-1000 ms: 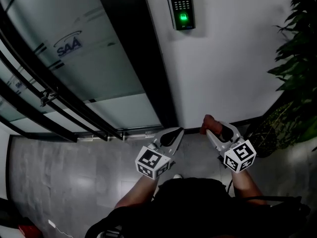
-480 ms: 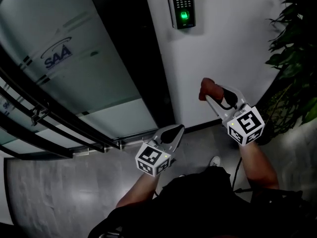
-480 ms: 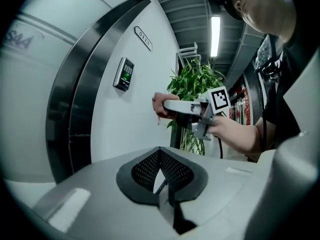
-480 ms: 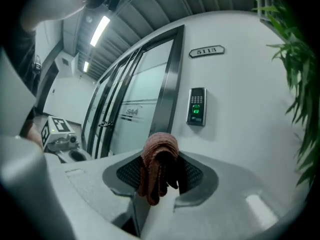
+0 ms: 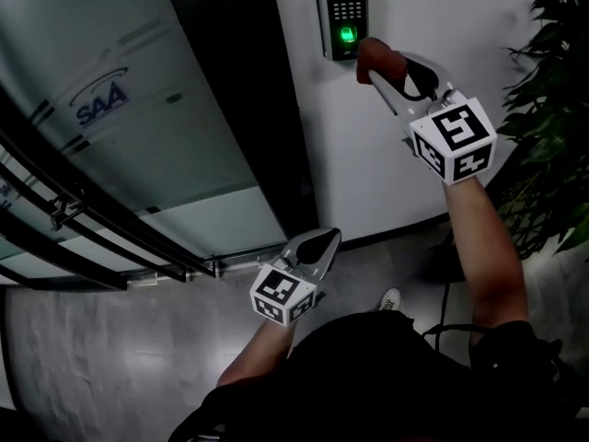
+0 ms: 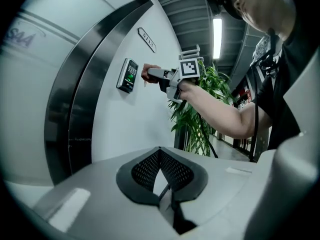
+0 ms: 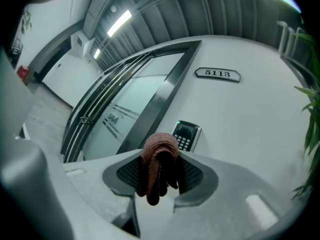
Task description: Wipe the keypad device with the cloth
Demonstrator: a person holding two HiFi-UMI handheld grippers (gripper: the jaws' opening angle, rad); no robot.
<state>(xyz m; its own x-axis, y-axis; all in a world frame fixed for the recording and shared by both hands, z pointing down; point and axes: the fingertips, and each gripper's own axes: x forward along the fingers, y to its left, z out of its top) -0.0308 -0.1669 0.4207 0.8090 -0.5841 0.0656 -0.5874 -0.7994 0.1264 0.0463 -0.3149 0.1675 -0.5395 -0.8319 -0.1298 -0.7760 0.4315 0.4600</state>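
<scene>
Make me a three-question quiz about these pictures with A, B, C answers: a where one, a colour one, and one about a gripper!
1. Where is the keypad device? A. on the white wall B. on the floor C. in the plant
2. What colour is the cloth? A. blue B. reddish-brown C. white
3. How is the left gripper? A. shut and empty B. shut on the cloth C. wide open
Answers: 1 A, it is fixed to the wall; 2 B, the right gripper clamps a reddish-brown wad; 3 A, its jaws meet on nothing.
</scene>
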